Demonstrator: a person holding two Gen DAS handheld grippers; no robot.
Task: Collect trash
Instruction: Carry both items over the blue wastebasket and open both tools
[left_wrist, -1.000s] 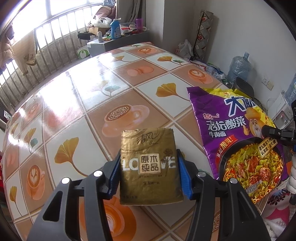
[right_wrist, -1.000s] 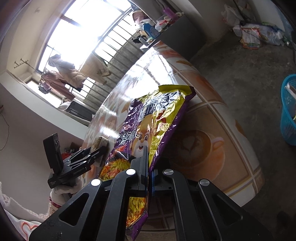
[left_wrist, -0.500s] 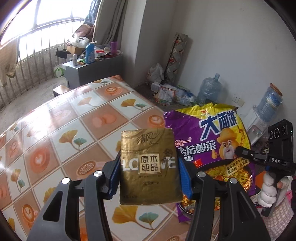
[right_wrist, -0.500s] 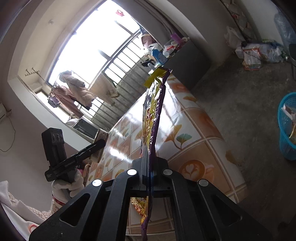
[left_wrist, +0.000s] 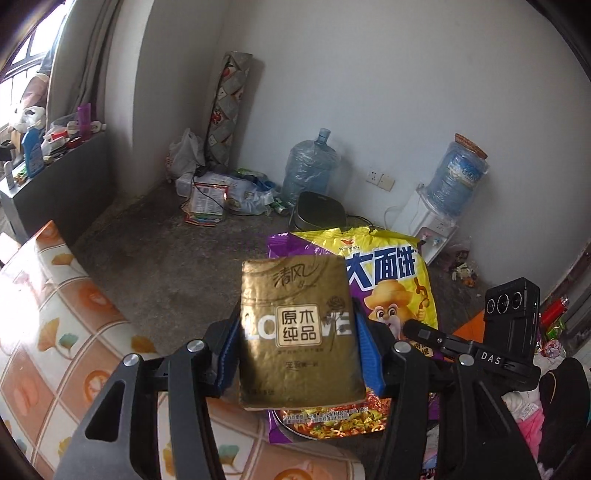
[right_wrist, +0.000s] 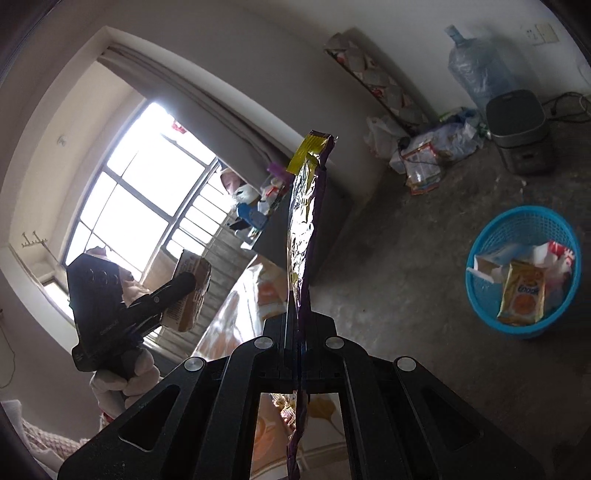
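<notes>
Left gripper (left_wrist: 297, 354): clenched on a gold tissue packet (left_wrist: 298, 334), held upright in the air beside the tiled table (left_wrist: 55, 332). Right gripper (right_wrist: 297, 354): clamped on a purple noodle wrapper (right_wrist: 303, 221), seen edge-on and standing upright. Blue basket (right_wrist: 517, 236): on the floor, well apart, holding an orange packet (right_wrist: 522, 293) and other litter.

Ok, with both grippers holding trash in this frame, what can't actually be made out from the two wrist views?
- Left wrist view: the lower middle of the purple-and-yellow noodle bag is hidden behind the gold tissue packet in the left gripper.
- Right wrist view: the noodle bag in the right gripper shows edge-on, so its print is unreadable.
- Right wrist view: the bottom of the blue plastic basket is covered by wrappers.
</notes>
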